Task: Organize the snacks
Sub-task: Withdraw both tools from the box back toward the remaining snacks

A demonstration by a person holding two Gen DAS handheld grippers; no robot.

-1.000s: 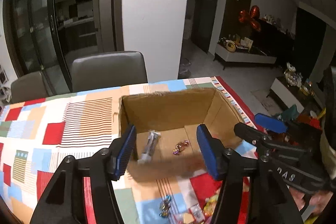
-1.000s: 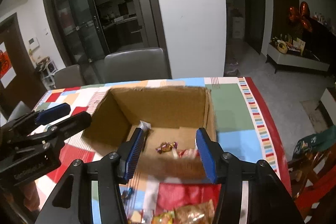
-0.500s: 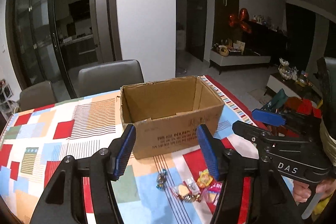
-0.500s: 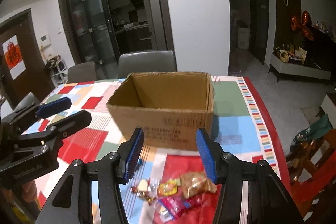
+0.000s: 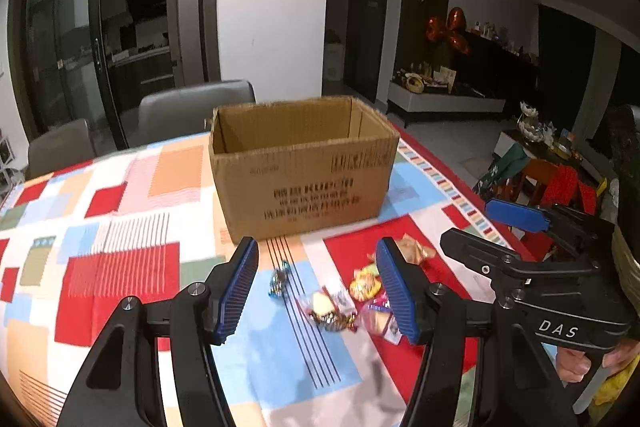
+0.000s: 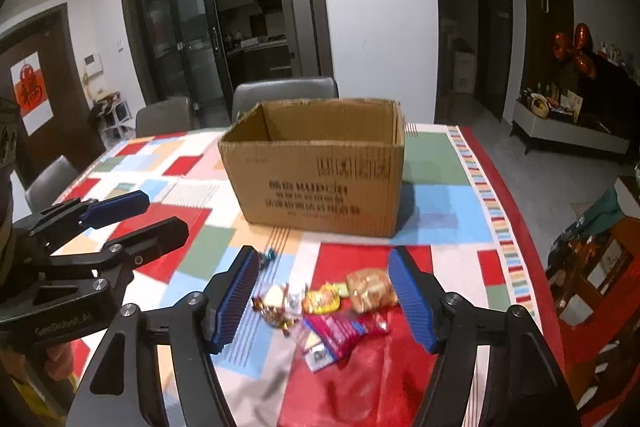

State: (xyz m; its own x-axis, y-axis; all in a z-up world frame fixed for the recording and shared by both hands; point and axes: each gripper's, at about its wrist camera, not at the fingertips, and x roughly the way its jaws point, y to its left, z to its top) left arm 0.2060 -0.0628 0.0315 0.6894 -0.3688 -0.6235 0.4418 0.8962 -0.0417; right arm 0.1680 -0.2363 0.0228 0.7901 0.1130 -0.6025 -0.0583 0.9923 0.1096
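I see a matt corrugated cardboard box [image 6: 316, 171], glossy crinkled foil snack wrappers [image 6: 324, 301], a smooth patchwork cloth tablecloth [image 5: 120, 227], ribbed blue pads [image 6: 410, 301].

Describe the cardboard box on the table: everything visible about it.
The cardboard box is plain brown corrugated card, rectangular, open at the top with a slightly ragged rim and no flaps showing. Dark printed text and shipping marks cover its near side. It stands upright on the patchwork tablecloth, past the loose snacks. Nothing touches it except the cloth; from these angles its floor is hidden.
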